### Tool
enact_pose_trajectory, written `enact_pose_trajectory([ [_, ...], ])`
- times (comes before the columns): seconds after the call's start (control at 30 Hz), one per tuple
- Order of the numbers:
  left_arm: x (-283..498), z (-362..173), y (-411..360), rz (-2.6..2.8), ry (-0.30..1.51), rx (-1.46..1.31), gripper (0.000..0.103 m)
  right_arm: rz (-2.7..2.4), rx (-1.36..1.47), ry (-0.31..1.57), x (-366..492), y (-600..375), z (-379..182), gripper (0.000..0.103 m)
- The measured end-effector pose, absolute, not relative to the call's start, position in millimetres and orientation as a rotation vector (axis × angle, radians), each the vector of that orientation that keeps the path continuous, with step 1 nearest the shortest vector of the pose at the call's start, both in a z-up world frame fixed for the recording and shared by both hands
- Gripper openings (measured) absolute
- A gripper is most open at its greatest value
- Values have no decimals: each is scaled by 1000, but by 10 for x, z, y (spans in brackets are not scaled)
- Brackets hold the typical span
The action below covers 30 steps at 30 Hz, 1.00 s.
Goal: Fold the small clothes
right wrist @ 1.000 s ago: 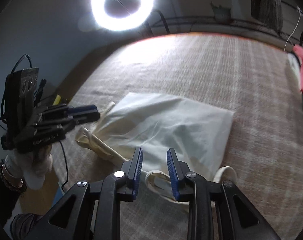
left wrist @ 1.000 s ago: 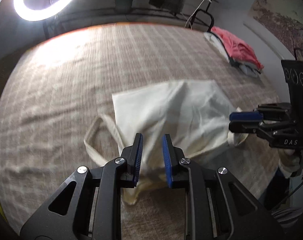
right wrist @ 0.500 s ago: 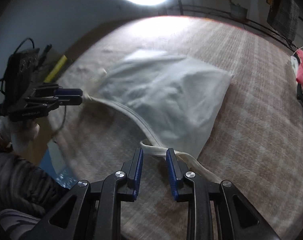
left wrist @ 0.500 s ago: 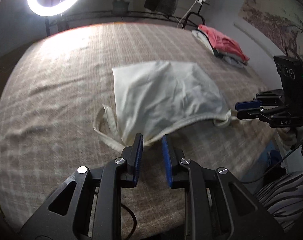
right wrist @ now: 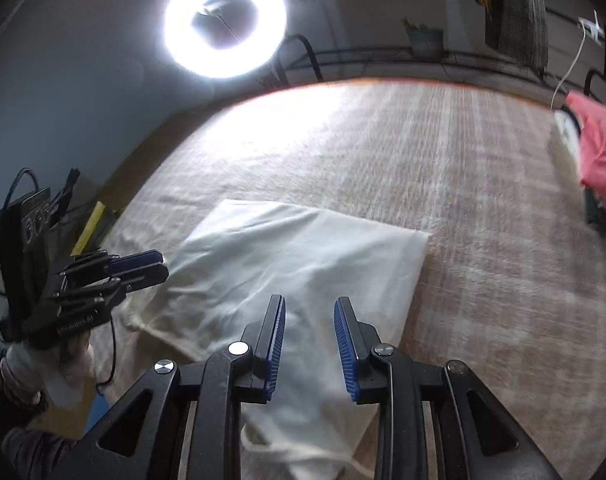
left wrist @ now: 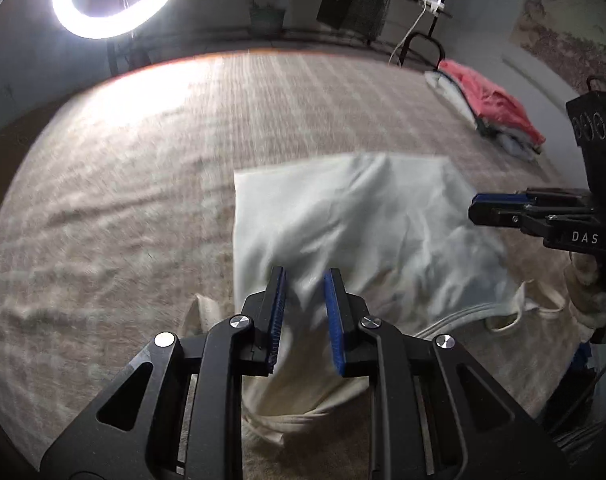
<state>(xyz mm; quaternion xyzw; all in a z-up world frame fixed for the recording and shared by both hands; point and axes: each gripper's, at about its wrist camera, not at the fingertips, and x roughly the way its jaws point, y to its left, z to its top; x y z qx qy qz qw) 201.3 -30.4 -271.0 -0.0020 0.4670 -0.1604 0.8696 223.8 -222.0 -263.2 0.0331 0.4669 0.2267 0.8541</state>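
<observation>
Ring light (right wrist: 224,24) glows beyond the plaid tablecloth (left wrist: 143,160).

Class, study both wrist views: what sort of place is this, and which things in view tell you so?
Probably a room at home set up for recording. A cream cloth lies on a checked cover, a clothes pile sits at the far edge, and a ring light shines over it all.

Only readable txt: "DAS", white letters on black body of my right gripper (left wrist: 499,211), seen from left cam. My left gripper (right wrist: 143,267) has white lettering on its side too, but too blurred to read. No other labels or nos. legible.
</observation>
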Motion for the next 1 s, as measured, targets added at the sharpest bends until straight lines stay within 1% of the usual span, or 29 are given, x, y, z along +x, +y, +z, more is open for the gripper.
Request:
enact_pose_trajectory([
  [0.07, 1974, -2788, -293, -344, 961, 10, 19, 461, 30, 1007, 2310, -2204, -2767, 27],
  [0.1, 1944, -2794, -289, -350, 950, 24, 20, 449, -2, 1019, 2319, -2203, -2826, 25],
  [0.23, 1920, -2674, -245, -386, 963, 0, 20, 442, -38, 1031, 2320, -2321, -2904, 23],
  [0.37, 2061, -2550, -265, -375, 926, -22, 20, 456, 28, 993, 2360, -2458, -2763, 24],
  [0.5, 2256, -2641, -391, -353, 936, 14, 20, 429, 86, 964, 2535, -2494, -2711, 26],
  [0.6, 2300, -2769, -448, -344, 952, 40, 20, 403, 89, 969, 2659, -2448, -2751, 26],
  [0.7, 2286, -2788, -448, -357, 941, 46, 21, 367, 105, 991, 2768, -2477, -2832, 26],
  [0.73, 2283, -2787, -435, -362, 945, 47, 21, 345, 105, 1002, 2813, -2501, -2870, 23],
  [0.87, 2217, -2727, -307, -359, 963, 10, 22, 303, 137, 1009, 2871, -2661, -2873, 23],
  [0.9, 2185, -2699, -240, -354, 959, -16, 27, 293, 157, 1005, 2853, -2719, -2844, 26],
  [0.93, 2150, -2674, -146, -355, 958, -57, 34, 294, 171, 1002, 2836, -2751, -2818, 32],
  [0.97, 2121, -2656, -47, -356, 957, -106, 47, 303, 196, 997, 2794, -2808, -2786, 34],
  [1.0, 2096, -2651, 51, -356, 958, -157, 51, 313, 218, 995, 2760, -2864, -2774, 39],
])
